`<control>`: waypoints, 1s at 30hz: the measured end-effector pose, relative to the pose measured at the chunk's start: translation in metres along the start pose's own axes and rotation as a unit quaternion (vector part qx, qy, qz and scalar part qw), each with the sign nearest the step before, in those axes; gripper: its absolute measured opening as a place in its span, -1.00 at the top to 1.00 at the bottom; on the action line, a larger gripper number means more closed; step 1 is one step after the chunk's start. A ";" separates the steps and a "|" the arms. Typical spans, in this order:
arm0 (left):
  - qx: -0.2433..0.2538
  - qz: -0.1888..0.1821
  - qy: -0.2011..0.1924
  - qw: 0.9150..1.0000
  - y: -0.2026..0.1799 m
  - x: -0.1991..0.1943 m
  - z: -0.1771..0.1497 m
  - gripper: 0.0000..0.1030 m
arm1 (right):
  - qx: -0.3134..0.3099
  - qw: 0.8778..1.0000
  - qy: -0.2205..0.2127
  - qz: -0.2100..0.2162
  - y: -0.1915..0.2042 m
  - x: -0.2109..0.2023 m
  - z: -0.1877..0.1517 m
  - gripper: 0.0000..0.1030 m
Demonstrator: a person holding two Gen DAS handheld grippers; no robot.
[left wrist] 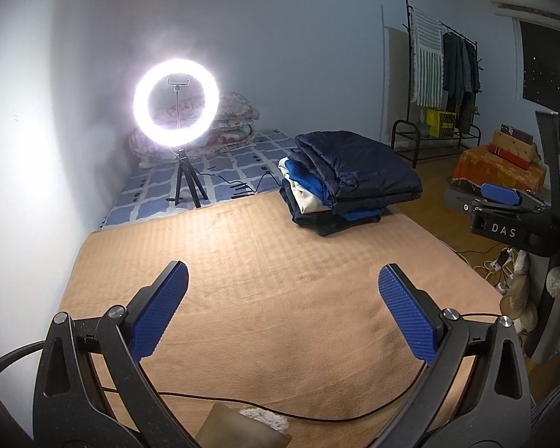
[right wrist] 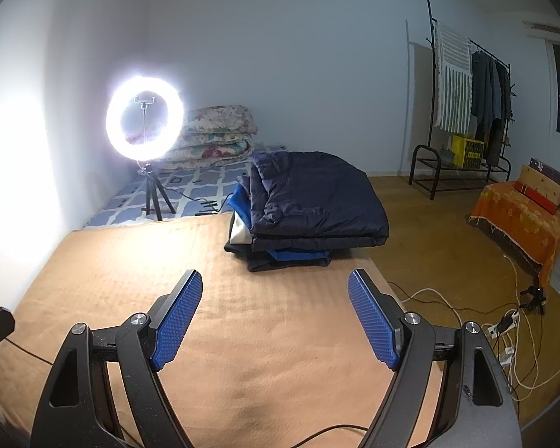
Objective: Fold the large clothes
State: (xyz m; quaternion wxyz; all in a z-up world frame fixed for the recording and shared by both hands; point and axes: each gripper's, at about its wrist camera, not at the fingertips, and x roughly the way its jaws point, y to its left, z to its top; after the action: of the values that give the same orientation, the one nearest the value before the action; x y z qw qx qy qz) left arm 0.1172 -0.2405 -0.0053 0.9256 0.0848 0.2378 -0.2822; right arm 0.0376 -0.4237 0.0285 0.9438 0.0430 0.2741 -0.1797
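Left gripper [left wrist: 283,287] was hanging over the bed with its fingers spread wide and nothing between them, and the right gripper [right wrist: 276,295] was the same deal, fingers apart and empty. Both hovered above the peach blanket [left wrist: 261,261], which looked like a soft, faintly ribbed fleece spread flat over the bed. The task's stuff, a stack of folded clothes [right wrist: 306,212], sat at the far right corner of that blanket, well apart from both grippers. On top was a navy quilted jacket [left wrist: 358,164], puffy and a bit slick-looking, folded into a thick rectangle, with bright blue fabric, something off-white and more dark cloth layered under it. My read is this was between garments: the pile looked done and there was no unfolded piece on the blanket, so the next move probably called for fetching another large garment from somewhere out of view and laying it flat. Behind the blanket a lit ring light [left wrist: 175,100] stood on a small black tripod on a blue-and-white patterned sheet, with floral quilts [right wrist: 216,130] folded against the wall. A thin black cable [left wrist: 280,410] trailed across the near edge of the blanket, something to watch while spreading cloth.
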 end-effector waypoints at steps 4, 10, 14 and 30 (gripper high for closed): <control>0.000 0.000 0.001 1.000 0.000 0.000 0.000 -1.00 | -0.002 1.000 0.001 0.000 0.002 0.000 -0.001 -0.56; 0.002 -0.002 0.004 1.000 0.001 0.000 -0.001 -1.00 | -0.004 1.000 0.001 0.001 0.003 -0.001 -0.002 -0.56; 0.003 -0.001 0.004 1.000 0.000 0.000 -0.002 -1.00 | -0.005 1.000 0.004 0.002 0.004 0.000 -0.003 -0.56; 0.003 -0.001 0.004 1.000 0.000 0.000 -0.002 -1.00 | -0.003 1.000 0.007 0.004 0.004 0.001 -0.003 -0.56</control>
State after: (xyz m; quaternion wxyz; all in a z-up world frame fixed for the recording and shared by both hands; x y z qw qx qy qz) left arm 0.1161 -0.2393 -0.0070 0.9241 0.0885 0.2410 -0.2830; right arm 0.0388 -0.4198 0.0254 0.9428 0.0422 0.2810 -0.1744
